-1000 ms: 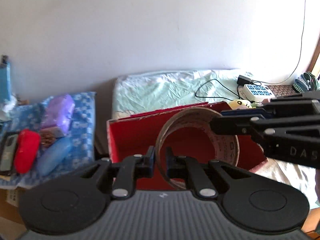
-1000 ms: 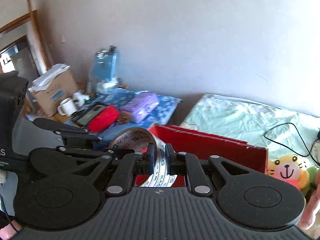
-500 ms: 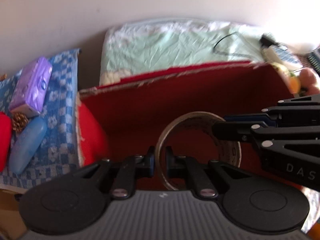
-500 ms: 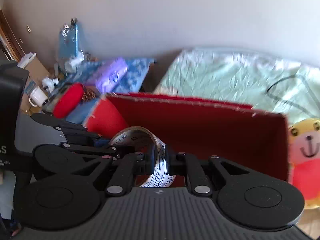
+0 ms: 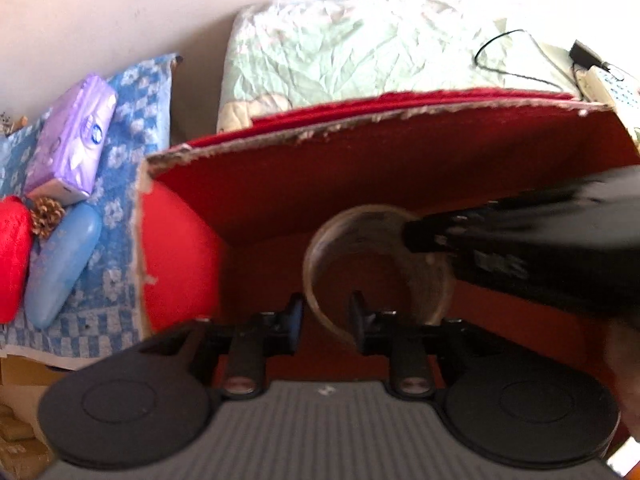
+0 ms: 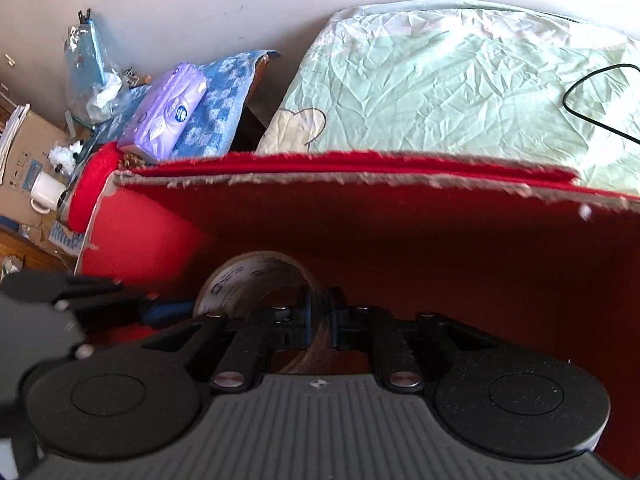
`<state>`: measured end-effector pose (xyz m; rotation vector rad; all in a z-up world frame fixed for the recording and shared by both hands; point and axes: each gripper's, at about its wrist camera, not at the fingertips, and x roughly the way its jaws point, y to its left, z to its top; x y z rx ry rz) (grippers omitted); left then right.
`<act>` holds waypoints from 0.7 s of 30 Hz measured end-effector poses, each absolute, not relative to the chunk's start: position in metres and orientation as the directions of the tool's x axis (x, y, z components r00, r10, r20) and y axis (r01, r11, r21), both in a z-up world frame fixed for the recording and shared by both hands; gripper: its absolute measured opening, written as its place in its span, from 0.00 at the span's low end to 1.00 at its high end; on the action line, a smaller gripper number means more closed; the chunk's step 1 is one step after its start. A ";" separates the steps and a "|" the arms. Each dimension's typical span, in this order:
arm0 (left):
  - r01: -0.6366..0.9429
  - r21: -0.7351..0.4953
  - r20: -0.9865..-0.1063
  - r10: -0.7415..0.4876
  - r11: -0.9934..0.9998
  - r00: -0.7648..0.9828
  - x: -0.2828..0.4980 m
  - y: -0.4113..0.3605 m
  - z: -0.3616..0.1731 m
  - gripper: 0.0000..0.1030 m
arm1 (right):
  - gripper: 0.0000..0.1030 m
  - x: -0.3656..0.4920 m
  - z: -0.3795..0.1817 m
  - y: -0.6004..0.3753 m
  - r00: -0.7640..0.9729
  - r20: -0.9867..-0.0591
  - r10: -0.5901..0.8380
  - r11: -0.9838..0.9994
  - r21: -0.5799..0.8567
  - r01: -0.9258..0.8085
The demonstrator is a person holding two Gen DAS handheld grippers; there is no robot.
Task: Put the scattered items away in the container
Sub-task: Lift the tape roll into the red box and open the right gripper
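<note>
left tongs [image 5: 325, 310]: just opened, astride tape roll [image 5: 376, 272] | right tongs [image 6: 319, 318]: clamped on roll

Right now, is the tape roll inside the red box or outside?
Inside: the tape roll sits below the red box rim, red walls around it, right gripper clamped on it.

the tape roll [image 5: 376, 268] sits low inside the box [image 5: 360, 168], with the bedding [image 5: 360, 48] beyond its far wall and the tissue pack [image 5: 72, 140], pine cone [image 5: 46, 210] and case [image 5: 64, 264] on the cloth [image 5: 132, 128] to its left.
</note>
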<state>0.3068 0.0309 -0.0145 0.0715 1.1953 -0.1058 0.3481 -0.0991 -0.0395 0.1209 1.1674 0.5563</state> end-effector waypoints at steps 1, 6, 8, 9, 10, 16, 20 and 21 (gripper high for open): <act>0.130 -0.003 -0.925 -0.052 0.992 0.376 0.303 0.031 -0.010 0.28 | 0.09 0.351 -0.041 -0.099 0.271 -0.832 0.485 0.856 0.387 -0.344; 0.181 -0.029 -0.883 -0.110 0.983 0.457 0.280 0.038 0.019 0.40 | 0.09 0.366 -0.050 -0.103 0.252 -0.799 0.546 0.833 0.483 -0.271; 0.185 -0.048 -0.867 -0.134 0.981 0.480 0.273 0.043 0.029 0.48 | 0.11 0.367 -0.051 -0.097 0.244 -0.787 0.566 0.820 0.511 -0.257; 0.187 -0.050 -0.862 -0.137 0.981 0.488 0.270 0.045 0.031 0.48 | 0.12 0.366 -0.050 -0.092 0.237 -0.785 0.572 0.816 0.516 -0.262; 0.188 -0.048 -0.862 -0.135 0.981 0.488 0.267 0.046 0.032 0.48 | 0.12 0.364 -0.050 -0.086 0.231 -0.786 0.574 0.814 0.516 -0.268; 0.181 -0.042 -0.865 -0.127 0.982 0.486 0.251 0.050 0.027 0.47 | 0.14 0.360 -0.049 -0.065 0.253 -0.798 0.546 0.826 0.463 -0.321; 0.161 -0.070 -0.859 -0.141 0.984 0.492 0.245 0.060 0.024 0.47 | 0.23 0.366 -0.055 -0.070 0.209 -0.806 0.555 0.822 0.492 -0.287; 0.158 -0.068 -0.859 -0.139 0.985 0.493 0.244 0.061 0.024 0.47 | 0.28 0.366 -0.057 -0.070 0.197 -0.810 0.553 0.823 0.494 -0.279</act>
